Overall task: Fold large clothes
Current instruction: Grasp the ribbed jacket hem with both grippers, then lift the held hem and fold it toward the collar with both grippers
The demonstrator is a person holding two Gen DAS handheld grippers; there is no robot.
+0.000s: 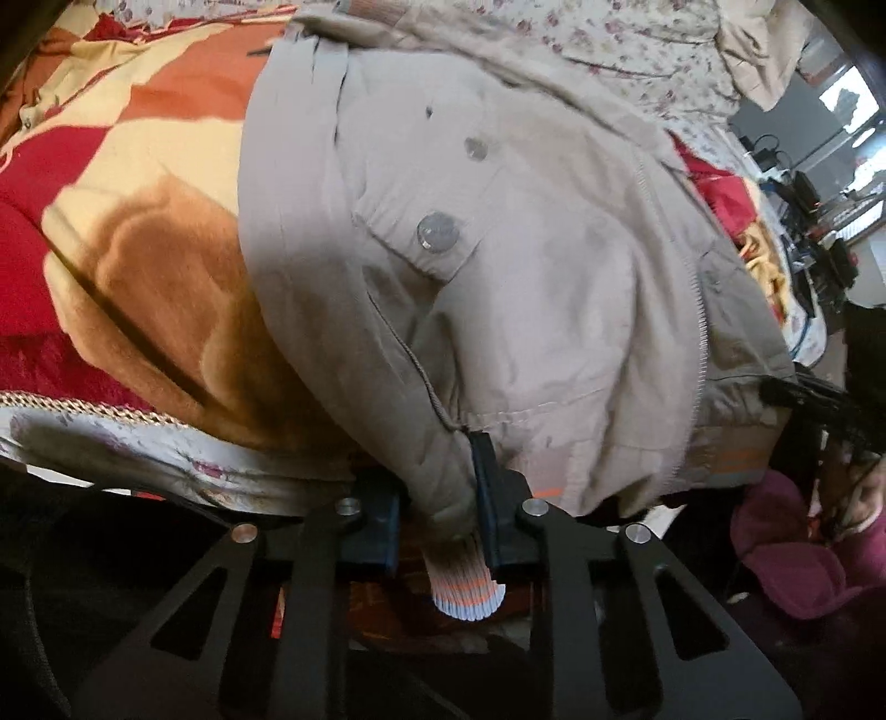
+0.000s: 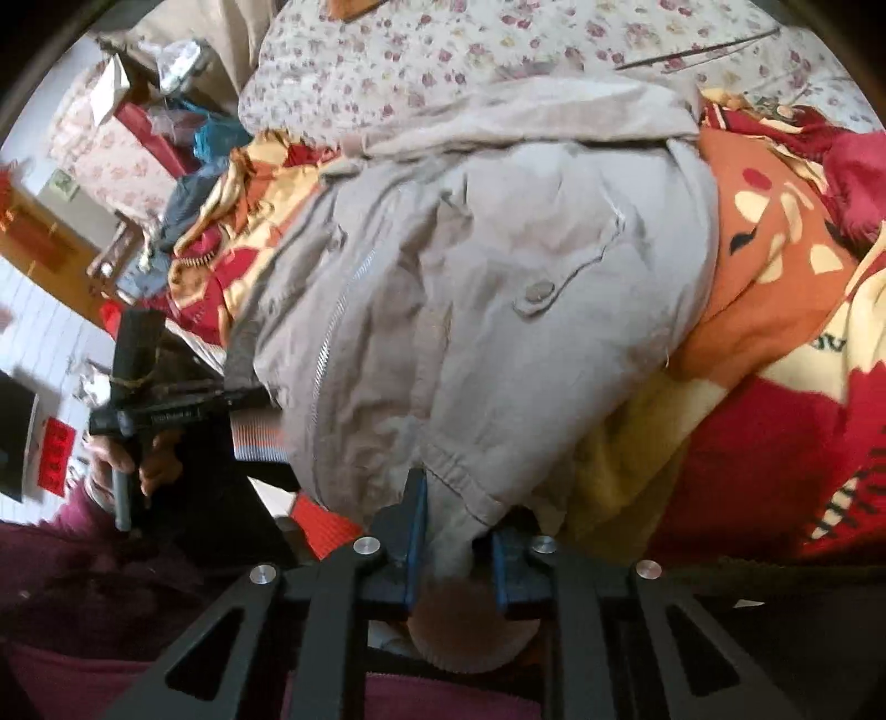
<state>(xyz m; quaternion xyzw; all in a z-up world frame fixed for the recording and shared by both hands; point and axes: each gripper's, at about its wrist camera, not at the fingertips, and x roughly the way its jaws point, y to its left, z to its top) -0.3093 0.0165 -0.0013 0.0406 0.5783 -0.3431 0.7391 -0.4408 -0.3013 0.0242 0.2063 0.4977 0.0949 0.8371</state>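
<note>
We note a bed covered by a red, orange and cream blanket [image 1: 127, 166], with a floral sheet [image 1: 620, 50] at the far side and a cluttered desk area at the far right of the left wrist view. A beige jacket [image 1: 498, 266] lies spread over the blanket, zipper [image 1: 699, 310] running near to far, and a snap button [image 1: 437, 232] on a pocket flap. At its near left corner, the left hand-held gripper [image 1: 443, 520] is pinching the hem, the striped ribbed cuff [image 1: 468, 592] hanging between its fingers. In the right wrist view we observe the same jacket [image 2: 487, 288]. The right hand-held gripper [image 2: 454, 548] is likewise clamped on the near right hem, ribbed band bunched between the fingers. The left hand [image 2: 155, 471] shows at that view's left edge.
</note>
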